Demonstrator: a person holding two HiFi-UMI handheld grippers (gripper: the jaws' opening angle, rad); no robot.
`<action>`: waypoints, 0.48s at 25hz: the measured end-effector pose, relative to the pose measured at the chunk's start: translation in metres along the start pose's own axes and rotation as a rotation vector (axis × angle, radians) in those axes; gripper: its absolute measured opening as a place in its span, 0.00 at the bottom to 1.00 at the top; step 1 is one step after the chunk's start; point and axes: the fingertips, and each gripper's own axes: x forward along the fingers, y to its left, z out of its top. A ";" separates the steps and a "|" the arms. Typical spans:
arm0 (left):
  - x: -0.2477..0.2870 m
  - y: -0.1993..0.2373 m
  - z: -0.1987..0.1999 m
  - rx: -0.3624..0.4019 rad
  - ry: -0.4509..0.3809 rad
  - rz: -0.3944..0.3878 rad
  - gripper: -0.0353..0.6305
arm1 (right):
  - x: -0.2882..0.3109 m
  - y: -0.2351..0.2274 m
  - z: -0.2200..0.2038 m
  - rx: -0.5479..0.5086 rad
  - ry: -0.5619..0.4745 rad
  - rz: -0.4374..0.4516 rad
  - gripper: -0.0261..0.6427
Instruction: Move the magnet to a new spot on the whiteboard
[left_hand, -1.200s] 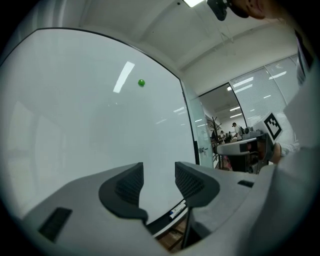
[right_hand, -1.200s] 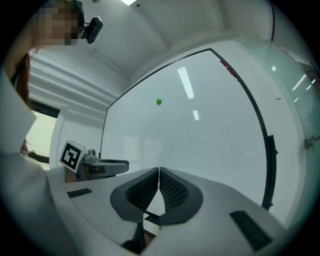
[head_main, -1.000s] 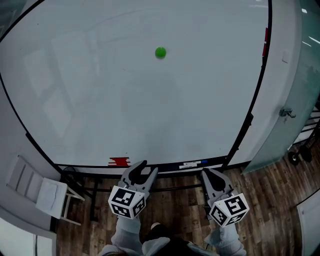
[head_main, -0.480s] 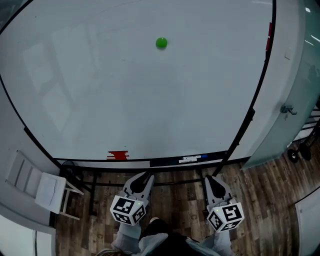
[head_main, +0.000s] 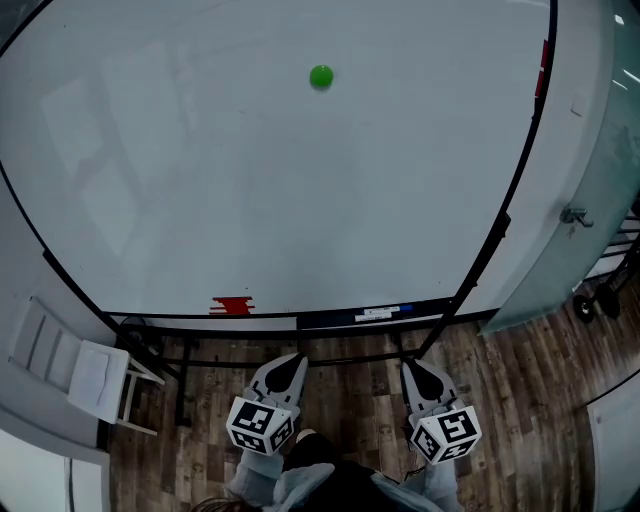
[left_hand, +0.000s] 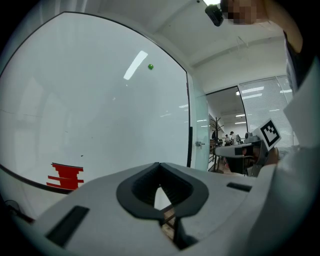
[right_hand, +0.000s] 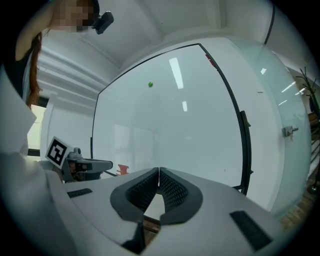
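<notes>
Magnet (head_main: 321, 76), green, sits high on the whiteboard (head_main: 200, 200), at 12 o'clock, well apart from both grippers.
Left gripper (head_main: 291, 360) and right gripper (head_main: 413, 367) are low at 6 o'clock, pointing level at the board. The left jaws have just been closing and now meet on nothing. The right jaws are together too.

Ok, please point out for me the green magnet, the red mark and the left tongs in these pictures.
green magnet (head_main: 321, 76), head view, the middle of its round face.
red mark (head_main: 232, 305), head view, the middle of its stripes.
left tongs (head_main: 291, 361), head view, where the two closed tips meet.
</notes>
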 end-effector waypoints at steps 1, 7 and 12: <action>0.002 -0.002 -0.002 -0.001 0.002 -0.004 0.07 | 0.000 0.000 -0.004 -0.002 0.013 0.003 0.08; 0.012 -0.010 -0.004 0.020 0.021 -0.031 0.07 | -0.001 -0.007 -0.020 0.021 0.060 -0.008 0.08; 0.016 -0.013 -0.003 0.025 0.019 -0.041 0.07 | -0.002 -0.008 -0.019 0.028 0.060 -0.011 0.08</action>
